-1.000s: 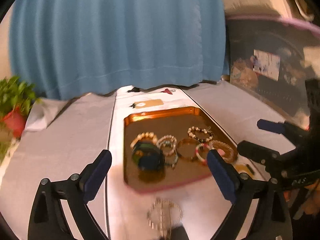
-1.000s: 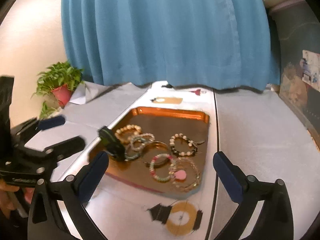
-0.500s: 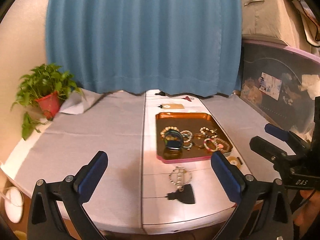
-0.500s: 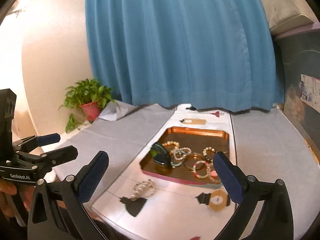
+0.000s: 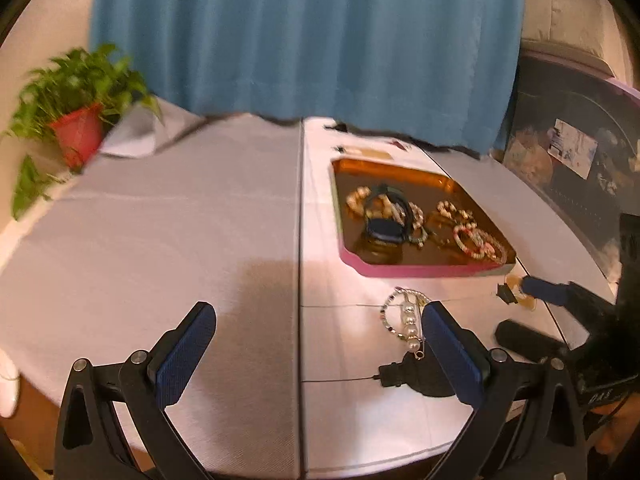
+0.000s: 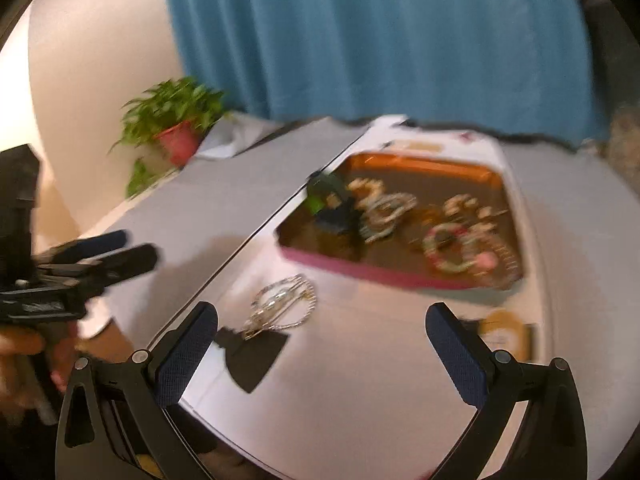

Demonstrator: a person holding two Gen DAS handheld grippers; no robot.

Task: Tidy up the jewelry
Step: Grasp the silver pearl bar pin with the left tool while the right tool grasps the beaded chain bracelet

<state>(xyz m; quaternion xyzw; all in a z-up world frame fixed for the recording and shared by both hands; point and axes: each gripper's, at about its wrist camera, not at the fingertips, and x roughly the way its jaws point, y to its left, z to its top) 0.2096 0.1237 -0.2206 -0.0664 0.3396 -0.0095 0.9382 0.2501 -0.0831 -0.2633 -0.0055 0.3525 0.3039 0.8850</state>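
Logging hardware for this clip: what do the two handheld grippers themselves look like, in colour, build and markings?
Both match: the left gripper and right gripper have black angular frames with silver screws, and fingers faced with dark blue textured pads. The right gripper's black body carries white lettering, seen from the left wrist view, too small to read fully. A bare hand grips the left one; no cables or sleeves show.
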